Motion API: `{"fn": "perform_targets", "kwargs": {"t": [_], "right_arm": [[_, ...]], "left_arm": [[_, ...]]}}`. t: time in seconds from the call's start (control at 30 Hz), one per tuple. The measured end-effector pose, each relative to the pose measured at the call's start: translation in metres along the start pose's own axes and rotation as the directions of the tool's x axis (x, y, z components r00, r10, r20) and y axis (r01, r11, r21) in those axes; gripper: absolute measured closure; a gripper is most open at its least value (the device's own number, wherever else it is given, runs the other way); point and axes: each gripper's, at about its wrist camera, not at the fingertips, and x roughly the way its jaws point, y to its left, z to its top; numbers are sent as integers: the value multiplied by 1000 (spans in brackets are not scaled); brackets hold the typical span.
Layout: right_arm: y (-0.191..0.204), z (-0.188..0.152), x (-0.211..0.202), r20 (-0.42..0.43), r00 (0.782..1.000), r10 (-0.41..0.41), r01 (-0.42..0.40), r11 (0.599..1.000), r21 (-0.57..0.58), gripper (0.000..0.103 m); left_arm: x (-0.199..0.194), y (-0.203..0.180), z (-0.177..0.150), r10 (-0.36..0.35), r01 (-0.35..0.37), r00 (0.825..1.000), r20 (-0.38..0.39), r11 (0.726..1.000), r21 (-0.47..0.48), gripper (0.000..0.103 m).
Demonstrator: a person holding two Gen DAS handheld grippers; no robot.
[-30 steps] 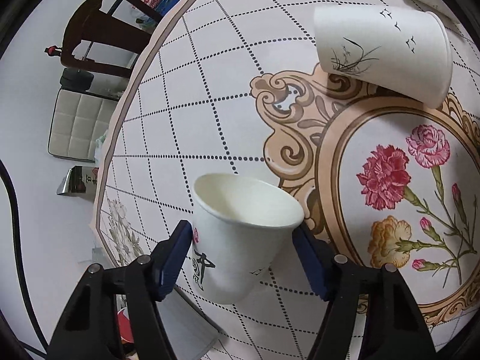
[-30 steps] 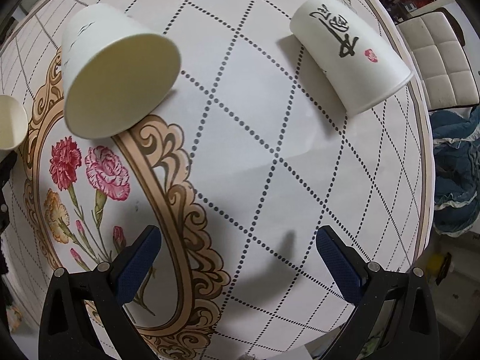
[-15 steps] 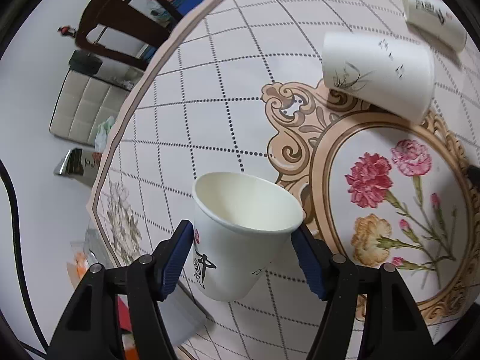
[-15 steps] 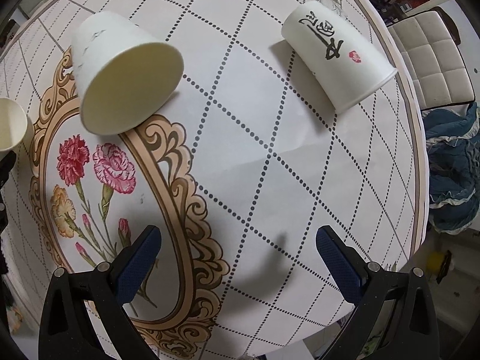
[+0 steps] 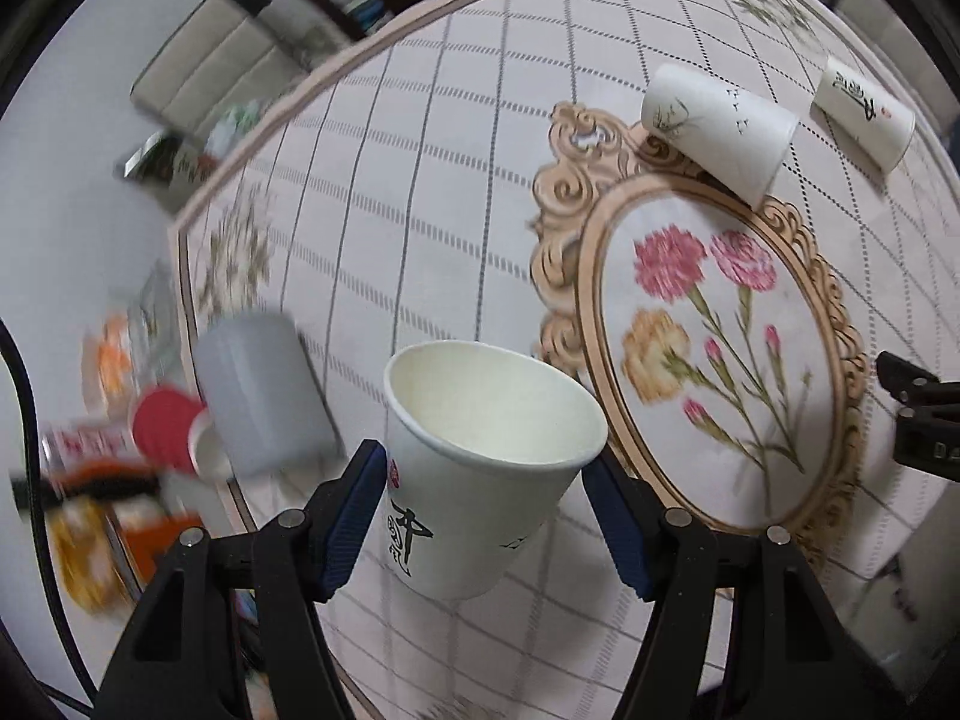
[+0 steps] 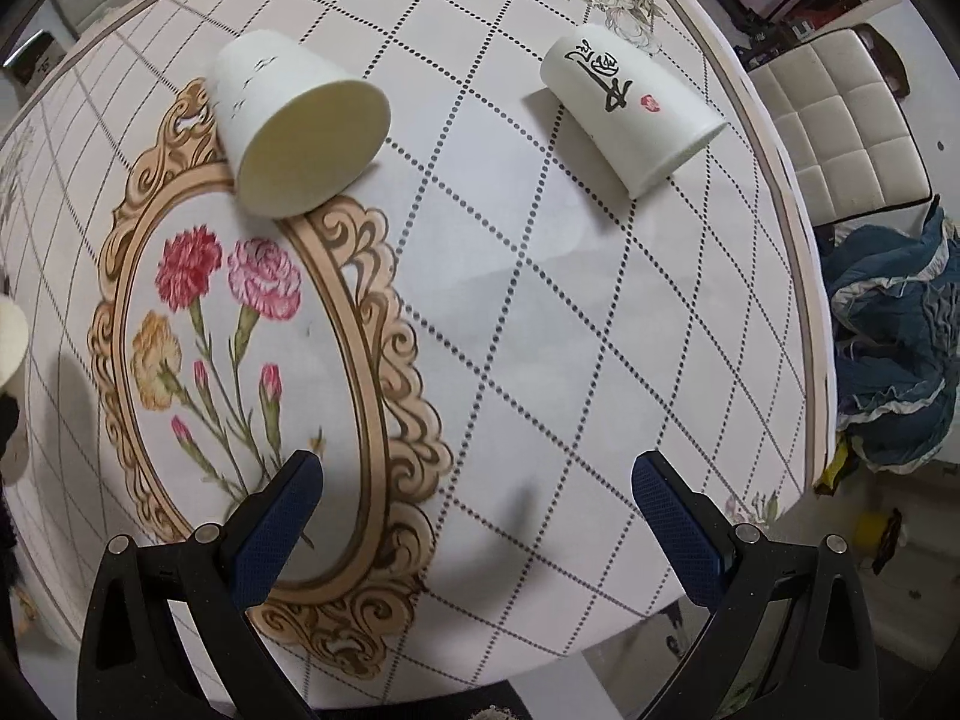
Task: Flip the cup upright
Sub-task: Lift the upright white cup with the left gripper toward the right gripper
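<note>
My left gripper (image 5: 486, 516) is shut on a white paper cup (image 5: 480, 468) with black calligraphy, mouth up, held above the table. Two more white paper cups lie on their sides on the flowered tablecloth: one with a bird print (image 6: 294, 126) (image 5: 717, 132) at the top of the oval flower frame, one with calligraphy (image 6: 630, 105) (image 5: 864, 111) near the far right edge. My right gripper (image 6: 477, 516) is open and empty, above the cloth well short of both lying cups. The held cup's rim shows at the left edge of the right wrist view (image 6: 9, 342).
The round table (image 6: 600, 360) has its edge close on the right and front. A white padded chair (image 6: 840, 132) and blue cloth (image 6: 888, 360) lie beyond it. In the left wrist view a grey cylinder (image 5: 258, 390) and blurred clutter (image 5: 114, 480) sit below the table's left edge.
My left gripper has risen and pulled back with the cup, so more table and floor show. My right gripper has drawn back a little; the lying cups have not moved.
</note>
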Motion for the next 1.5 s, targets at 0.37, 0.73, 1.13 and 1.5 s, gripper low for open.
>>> {"fn": "perform_targets", "kwargs": {"t": [0.37,0.73,1.13,1.5], "right_arm": [[-12,-21,-2,8,1000,-6,7,996,-91,0],[-39,-20,32,-28,998,-48,45,994,-103,0],[-47,-9,47,-48,996,-76,71,993,-98,0],[-48,-11,46,-46,997,-63,59,995,-77,0]], "left_arm": [[3,-2,-51,-226,173,968,-107,914,-367,38],[48,-15,-58,-485,320,871,-79,682,-658,38],[71,-26,-45,-525,322,848,-72,618,-717,35],[65,-19,-34,-503,316,859,-96,667,-675,20]]}}
